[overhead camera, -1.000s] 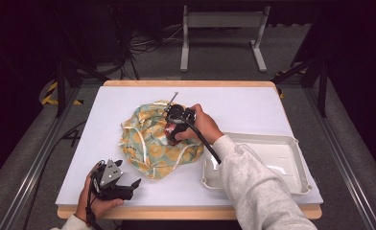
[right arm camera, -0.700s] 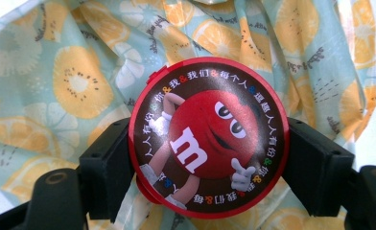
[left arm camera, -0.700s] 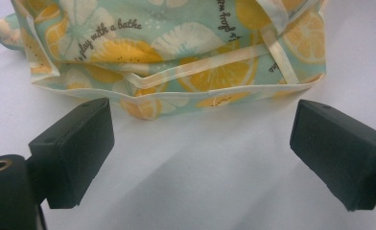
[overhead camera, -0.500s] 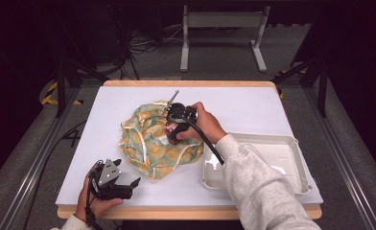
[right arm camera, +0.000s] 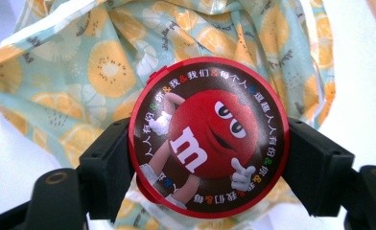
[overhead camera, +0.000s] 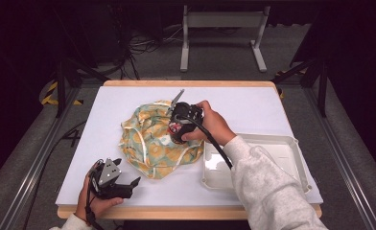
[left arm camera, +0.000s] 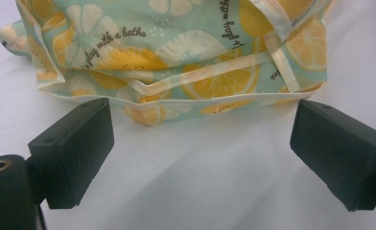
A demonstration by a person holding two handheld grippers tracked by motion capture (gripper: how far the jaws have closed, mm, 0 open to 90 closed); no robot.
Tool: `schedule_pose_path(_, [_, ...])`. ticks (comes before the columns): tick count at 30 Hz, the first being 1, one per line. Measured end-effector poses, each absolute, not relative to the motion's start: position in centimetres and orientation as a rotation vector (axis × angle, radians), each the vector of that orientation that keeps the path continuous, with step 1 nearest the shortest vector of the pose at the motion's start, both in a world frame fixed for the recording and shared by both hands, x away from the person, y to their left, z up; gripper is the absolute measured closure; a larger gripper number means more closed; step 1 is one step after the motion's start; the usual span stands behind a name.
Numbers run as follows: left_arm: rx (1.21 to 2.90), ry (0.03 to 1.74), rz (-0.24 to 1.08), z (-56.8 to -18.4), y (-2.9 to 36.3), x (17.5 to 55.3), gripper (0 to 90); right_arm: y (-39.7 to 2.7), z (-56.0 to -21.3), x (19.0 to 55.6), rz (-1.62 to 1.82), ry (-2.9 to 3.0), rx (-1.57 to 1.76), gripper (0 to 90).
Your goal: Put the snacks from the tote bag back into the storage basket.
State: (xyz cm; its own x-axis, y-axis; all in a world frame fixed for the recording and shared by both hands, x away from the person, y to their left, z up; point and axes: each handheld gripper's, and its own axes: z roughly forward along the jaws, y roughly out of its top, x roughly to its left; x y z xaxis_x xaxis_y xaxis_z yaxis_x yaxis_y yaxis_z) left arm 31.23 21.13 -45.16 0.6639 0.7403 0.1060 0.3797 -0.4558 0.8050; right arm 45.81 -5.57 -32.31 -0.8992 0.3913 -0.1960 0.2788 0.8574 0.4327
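The right gripper [right arm camera: 207,158] has its jaws clamped on either side of a round red M&M's tin [right arm camera: 209,136], pinching it by the rim so the printed lid faces straight at its own camera. That edge grip makes sense to me: a flat round tin is hard to grab any other way, and holding it across its width keeps it from twisting. From the high view the right gripper [overhead camera: 180,125] sits over the middle of the lemon-print cloth [overhead camera: 157,141], and the tin [overhead camera: 175,129] is right there above the crumpled fabric, maybe touching it, hard to say.

The left gripper [left arm camera: 200,143] is spread wide with nothing between its jaws. It's parked low over the white table [left arm camera: 186,182], pointing at the near hem of the cloth [left arm camera: 176,57] but just short of it. In the high view the left gripper [overhead camera: 110,178] is down at the near left corner of the table [overhead camera: 282,103], apart from the action. My guess is it's waiting to pin or lift the cloth edge.

There's a white tray [overhead camera: 291,143] off to the right, bare as far as I can see. Looks like a likely drop spot for the tin, though that's only a hunch.
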Motion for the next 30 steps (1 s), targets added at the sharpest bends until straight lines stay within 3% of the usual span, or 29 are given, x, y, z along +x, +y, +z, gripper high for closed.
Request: schedule_pose_path(30, [2.103,0.861,0.581,-45.2,20.6,31.5,8.4,-14.2,-29.2,41.8,0.581,2.691,0.562,25.5])
